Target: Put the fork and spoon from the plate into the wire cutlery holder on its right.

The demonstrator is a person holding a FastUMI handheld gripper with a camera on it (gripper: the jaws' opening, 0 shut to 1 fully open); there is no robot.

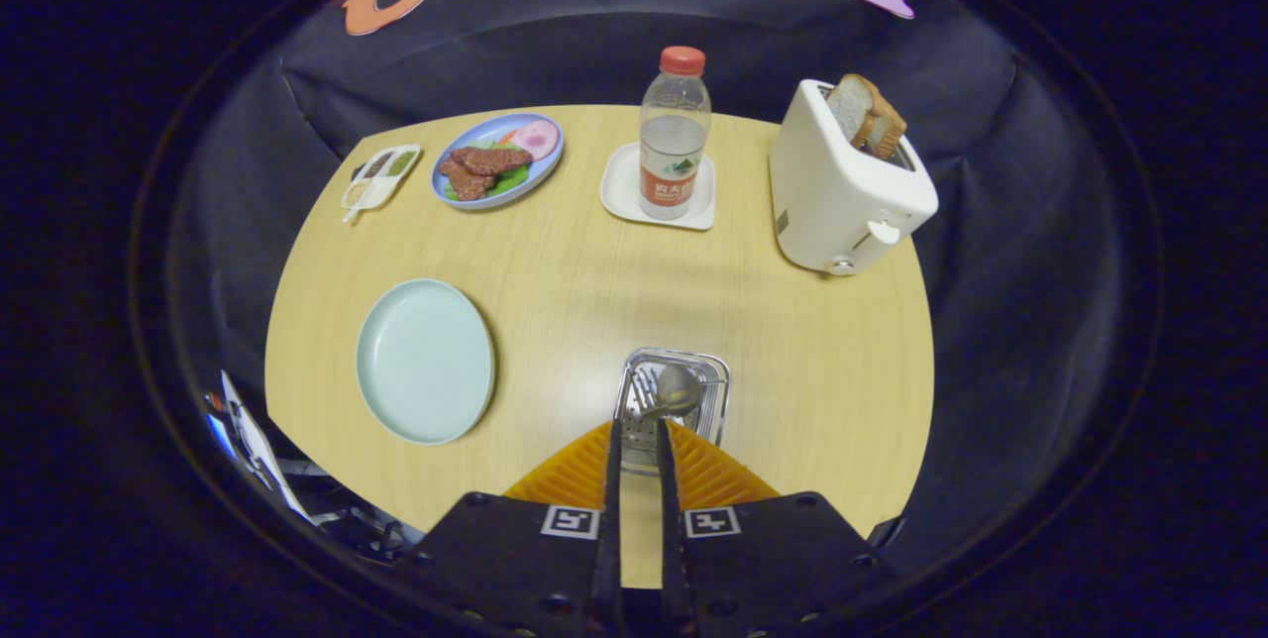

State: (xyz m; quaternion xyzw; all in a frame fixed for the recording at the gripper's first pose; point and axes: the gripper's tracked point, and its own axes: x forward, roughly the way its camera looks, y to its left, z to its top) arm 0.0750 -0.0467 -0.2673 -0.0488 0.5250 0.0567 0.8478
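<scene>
Gripper fingers stand close together with a narrow gap between them, right over the near rim of the wire cutlery holder; whether they pinch a handle in that gap I cannot tell, since nothing clearly shows between them. Just ahead of the tips, the spoon bowl and the fork tines rise side by side out of the holder, so both pieces appear to be in place, and the pale plate to the holder's left lies bare. The step in hand looks like the release and withdrawal. To do it well, I would spread the fingers just enough to free any handle, then lift straight up and back, keeping clear of the wire rim so the light holder is not dragged or tipped on the worktop. Beyond stand a water bottle on a white coaster, a toaster with bread, and a plate of food.
</scene>
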